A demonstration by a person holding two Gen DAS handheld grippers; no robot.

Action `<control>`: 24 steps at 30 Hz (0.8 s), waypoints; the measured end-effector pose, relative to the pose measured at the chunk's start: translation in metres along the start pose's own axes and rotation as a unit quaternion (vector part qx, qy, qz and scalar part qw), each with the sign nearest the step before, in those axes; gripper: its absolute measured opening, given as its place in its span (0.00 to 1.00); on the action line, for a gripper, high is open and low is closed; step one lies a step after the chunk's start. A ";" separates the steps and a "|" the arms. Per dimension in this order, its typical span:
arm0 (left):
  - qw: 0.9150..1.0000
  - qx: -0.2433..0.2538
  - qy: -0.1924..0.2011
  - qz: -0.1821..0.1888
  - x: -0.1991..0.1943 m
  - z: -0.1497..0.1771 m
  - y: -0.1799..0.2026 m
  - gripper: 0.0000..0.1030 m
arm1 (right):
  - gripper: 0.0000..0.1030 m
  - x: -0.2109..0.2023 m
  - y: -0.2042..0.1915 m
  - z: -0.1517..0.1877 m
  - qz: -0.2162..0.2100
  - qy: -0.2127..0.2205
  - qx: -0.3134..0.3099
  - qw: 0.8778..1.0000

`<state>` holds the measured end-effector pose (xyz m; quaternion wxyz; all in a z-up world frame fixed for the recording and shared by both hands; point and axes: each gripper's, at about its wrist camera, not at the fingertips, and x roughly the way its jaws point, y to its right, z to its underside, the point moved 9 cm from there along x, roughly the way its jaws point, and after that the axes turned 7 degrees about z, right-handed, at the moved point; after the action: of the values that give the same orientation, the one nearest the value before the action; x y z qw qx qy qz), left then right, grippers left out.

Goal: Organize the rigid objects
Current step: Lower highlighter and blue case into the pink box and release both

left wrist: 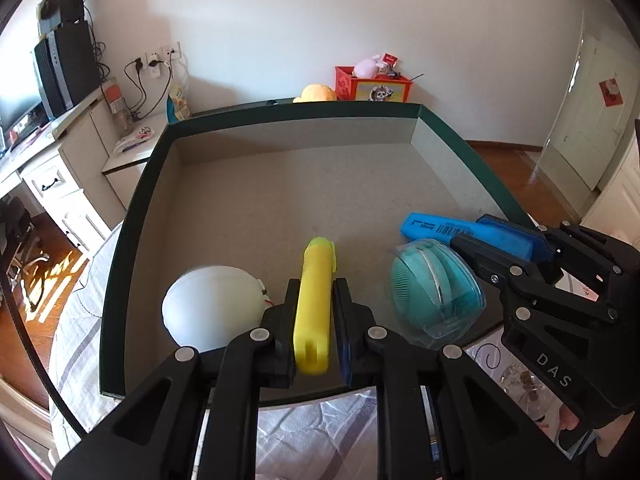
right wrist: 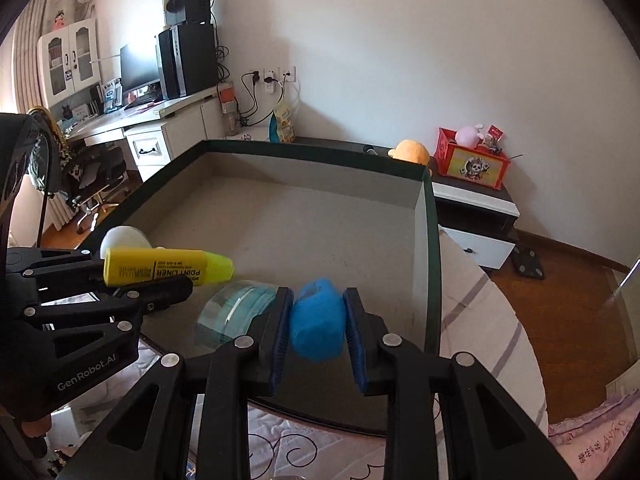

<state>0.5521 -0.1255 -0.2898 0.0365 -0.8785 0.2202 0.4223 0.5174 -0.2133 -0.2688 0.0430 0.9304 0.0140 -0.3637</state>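
Note:
My left gripper (left wrist: 314, 308) is shut on a yellow highlighter (left wrist: 315, 300), held over the near edge of a large dark-green box (left wrist: 288, 110) with a grey cardboard floor. My right gripper (right wrist: 317, 322) is shut on a blue highlighter (right wrist: 317, 322), seen end-on there and lengthwise in the left wrist view (left wrist: 468, 234). Inside the box near its front lie a white round object (left wrist: 212, 306) at the left and a teal brush in a clear round case (left wrist: 436, 290) between the two grippers. The yellow highlighter (right wrist: 164, 266) and left gripper (right wrist: 144, 280) also show in the right wrist view.
The box rests on a bed with a striped sheet (right wrist: 480, 300). A desk with a computer tower (right wrist: 188, 60) stands at the left. A red toy bin (right wrist: 472, 158) and an orange plush (right wrist: 412, 150) sit behind the box. Wooden floor (right wrist: 560, 312) lies to the right.

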 end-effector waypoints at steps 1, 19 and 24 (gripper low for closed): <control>1.000 -0.002 -0.001 -0.002 -0.002 0.001 -0.001 0.17 | 0.26 0.001 0.001 0.001 0.003 -0.002 0.003 1.000; 0.966 0.002 0.225 -0.129 -0.229 0.068 0.025 1.00 | 0.96 -0.211 -0.018 0.025 0.031 0.152 0.060 0.986; 0.962 -0.029 0.244 -0.119 -0.278 0.108 0.028 1.00 | 1.00 -0.270 -0.039 0.047 0.042 0.186 0.057 0.980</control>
<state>0.3104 -0.0253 -0.1449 0.0065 -0.9754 0.1037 0.1943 0.2849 -0.1768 -0.1223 0.0022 0.9824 -0.0378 -0.1828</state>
